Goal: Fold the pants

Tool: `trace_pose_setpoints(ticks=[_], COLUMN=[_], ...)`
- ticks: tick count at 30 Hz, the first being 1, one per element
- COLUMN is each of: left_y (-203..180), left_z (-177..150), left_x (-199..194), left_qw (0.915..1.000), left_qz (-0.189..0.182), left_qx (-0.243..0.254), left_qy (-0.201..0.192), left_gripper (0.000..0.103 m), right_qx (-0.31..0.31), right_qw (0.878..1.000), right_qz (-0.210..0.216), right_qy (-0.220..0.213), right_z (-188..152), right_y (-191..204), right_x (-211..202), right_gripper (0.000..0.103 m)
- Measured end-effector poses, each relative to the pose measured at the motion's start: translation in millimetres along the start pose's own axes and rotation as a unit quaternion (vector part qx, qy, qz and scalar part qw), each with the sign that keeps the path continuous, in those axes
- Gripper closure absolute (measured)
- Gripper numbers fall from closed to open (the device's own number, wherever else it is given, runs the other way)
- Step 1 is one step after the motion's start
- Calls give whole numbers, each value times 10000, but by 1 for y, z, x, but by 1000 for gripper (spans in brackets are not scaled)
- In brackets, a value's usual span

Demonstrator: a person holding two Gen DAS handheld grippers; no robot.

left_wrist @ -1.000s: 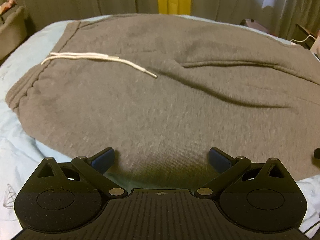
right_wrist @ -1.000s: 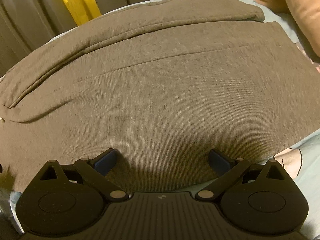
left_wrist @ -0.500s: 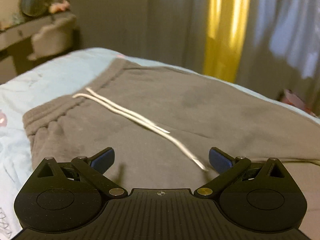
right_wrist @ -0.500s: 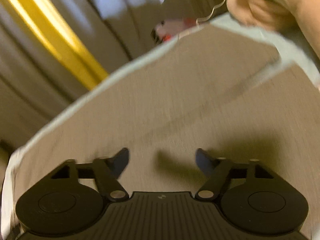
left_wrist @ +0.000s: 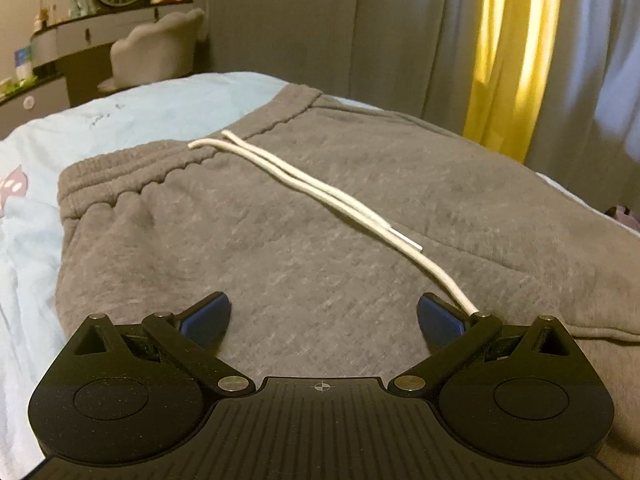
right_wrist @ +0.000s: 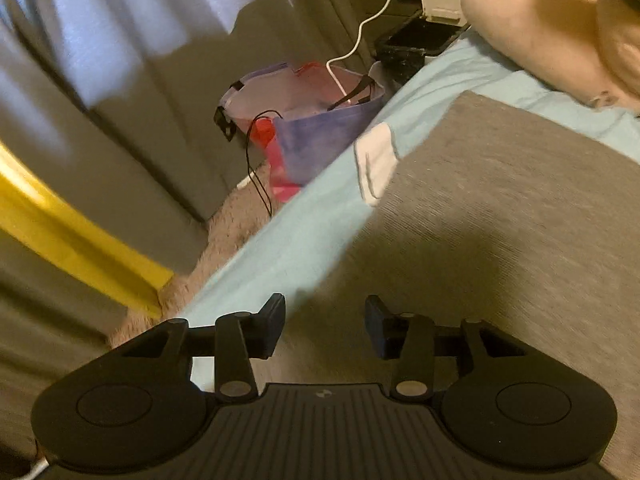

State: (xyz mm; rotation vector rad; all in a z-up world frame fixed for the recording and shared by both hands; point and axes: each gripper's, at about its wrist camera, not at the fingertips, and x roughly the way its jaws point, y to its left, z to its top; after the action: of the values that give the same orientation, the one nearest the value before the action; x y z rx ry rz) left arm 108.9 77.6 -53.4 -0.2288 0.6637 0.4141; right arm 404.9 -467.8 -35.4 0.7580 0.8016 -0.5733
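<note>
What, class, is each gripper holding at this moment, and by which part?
Nothing is held. The left gripper is wide open over the grey pants near the waistband; the right gripper is open at the pants' far edge.

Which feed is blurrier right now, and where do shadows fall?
Right wrist view: motion-smeared, grey sweatpants streaked, dark shadow ahead of the right gripper. Left wrist view: sharper, white drawstring crisp, small shadows by the left gripper; fisheye bends the curtains.
</note>
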Motion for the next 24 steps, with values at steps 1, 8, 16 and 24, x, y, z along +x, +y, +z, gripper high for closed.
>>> trace_pose_setpoints(ticks=[1,8,16,24], left_y=[1,1,5,8], left_z=[-1,-3,-2,-1], left_x=[1,6,7,0], left_qw=[10000,9999,9999,9998], left_qz=[-7,56,-55,-72], left_qx=[-32,-62,-132,-203], left_qy=[-24,-115,-88,14], left_gripper=[0,0,0,0], right_qx=[4,-491,-572,-457], right_qw=[9999,9958,9933,9869], right_qz=[-117,-707,481,844], right_qy=[13,-310,-885,-1296], right_z=[4,-8,-25,-160], right_y=[1,10,-53,-193], right_x=[7,25,-75,-199], right_gripper=[55,90,99,101])
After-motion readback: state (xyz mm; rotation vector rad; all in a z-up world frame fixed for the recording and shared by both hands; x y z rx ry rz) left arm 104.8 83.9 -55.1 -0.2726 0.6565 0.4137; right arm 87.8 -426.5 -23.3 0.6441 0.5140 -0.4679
